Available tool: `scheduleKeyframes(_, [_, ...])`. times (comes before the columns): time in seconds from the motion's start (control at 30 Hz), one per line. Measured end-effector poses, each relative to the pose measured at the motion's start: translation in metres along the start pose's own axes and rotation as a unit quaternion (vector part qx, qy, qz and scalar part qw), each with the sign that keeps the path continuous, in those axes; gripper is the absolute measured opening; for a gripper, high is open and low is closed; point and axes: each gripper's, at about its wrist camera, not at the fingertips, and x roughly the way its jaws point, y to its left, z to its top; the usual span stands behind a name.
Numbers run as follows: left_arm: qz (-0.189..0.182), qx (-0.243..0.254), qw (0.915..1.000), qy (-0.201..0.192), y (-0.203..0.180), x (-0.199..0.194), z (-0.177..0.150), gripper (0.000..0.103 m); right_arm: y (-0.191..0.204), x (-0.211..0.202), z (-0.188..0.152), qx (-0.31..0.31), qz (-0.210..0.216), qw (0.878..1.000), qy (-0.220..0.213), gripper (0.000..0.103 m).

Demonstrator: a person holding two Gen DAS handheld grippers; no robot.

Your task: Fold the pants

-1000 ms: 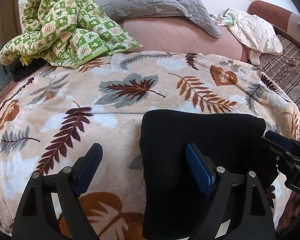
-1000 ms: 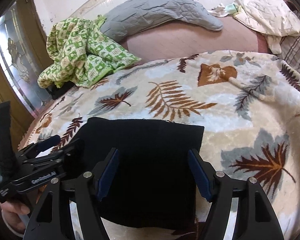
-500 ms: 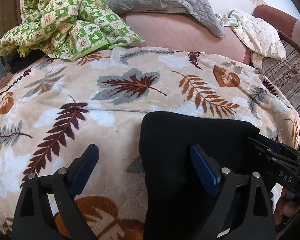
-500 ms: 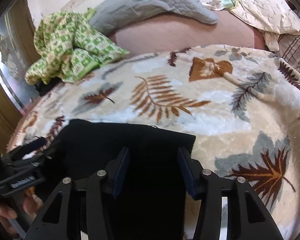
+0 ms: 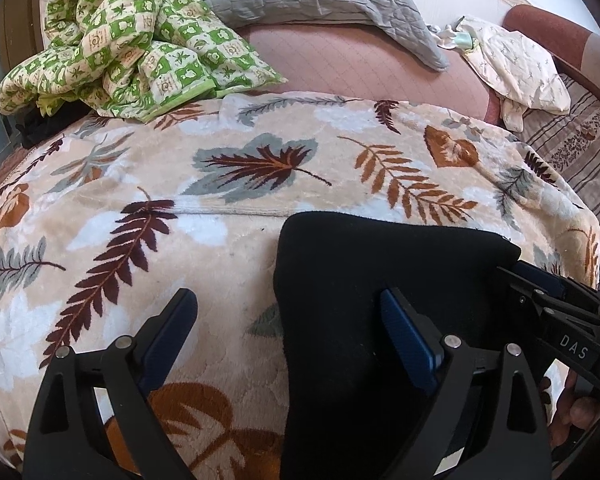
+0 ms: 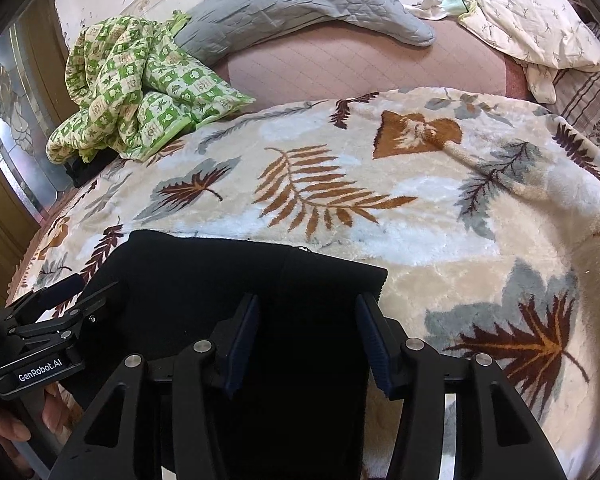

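On the leaf-print blanket [image 5: 228, 240], both the left gripper [image 5: 288, 320] and right gripper [image 6: 306, 332] stand spread over the folded black pants [image 6: 220, 276]

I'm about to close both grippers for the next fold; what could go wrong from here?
1. The left gripper straddles the edge of the black pants: one of its jaws is over the leaf-print blanket, so closing may pinch the plush blanket too.
2. The right gripper, open over the middle of the pants, may catch only the top layer, and the fold could come apart.
3. The two grippers sit close together and could collide.
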Motion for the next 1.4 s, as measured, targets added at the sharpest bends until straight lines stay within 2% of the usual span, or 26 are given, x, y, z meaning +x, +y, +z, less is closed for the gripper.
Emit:
scheduleKeyframes(0.1, [-0.001,0.004,1.0000,0.000,-0.001,-0.003,-0.001,0.093,0.001,-0.003,-0.001,-0.002,-0.004,1.000,0.000,0.053])
scheduleKeyframes(0.2, [-0.003,0.006,1.0000,0.002,-0.001,-0.006,-0.002,0.093,-0.001,-0.005,-0.003,0.000,-0.005,1.000,0.008,0.062])
scheduleKeyframes(0.3, [-0.005,0.005,1.0000,0.000,-0.001,-0.009,-0.003,0.093,-0.002,-0.010,-0.007,0.008,0.001,1.000,0.010,0.062])
scheduleKeyframes(0.5, [-0.006,0.008,0.9999,-0.005,-0.001,-0.018,-0.008,0.093,0.009,-0.031,-0.013,-0.029,0.012,0.999,0.003,0.064])
scheduleKeyframes(0.67, [-0.016,0.009,0.9998,0.001,-0.003,-0.022,-0.014,0.093,0.020,-0.037,-0.028,-0.078,-0.002,0.997,0.014,0.067])
scheduleKeyframes(0.83, [-0.032,0.006,0.9993,0.018,-0.007,-0.023,-0.023,0.093,0.022,-0.037,-0.038,-0.080,-0.010,0.996,0.024,0.068])
scheduleKeyframes(1.07, [-0.039,-0.001,0.9992,0.011,-0.003,-0.034,-0.026,0.093,0.025,-0.057,-0.038,-0.082,-0.020,0.996,-0.003,0.069])
scheduleKeyframes(1.3, [-0.041,-0.006,0.9991,0.001,0.001,-0.042,-0.027,0.093,0.026,-0.071,-0.033,-0.078,-0.024,0.996,-0.031,0.084])
scheduleKeyframes(1.4, [-0.050,-0.010,0.9987,-0.001,0.003,-0.045,-0.027,0.093,0.023,-0.070,-0.031,-0.067,-0.028,0.997,-0.029,0.084])
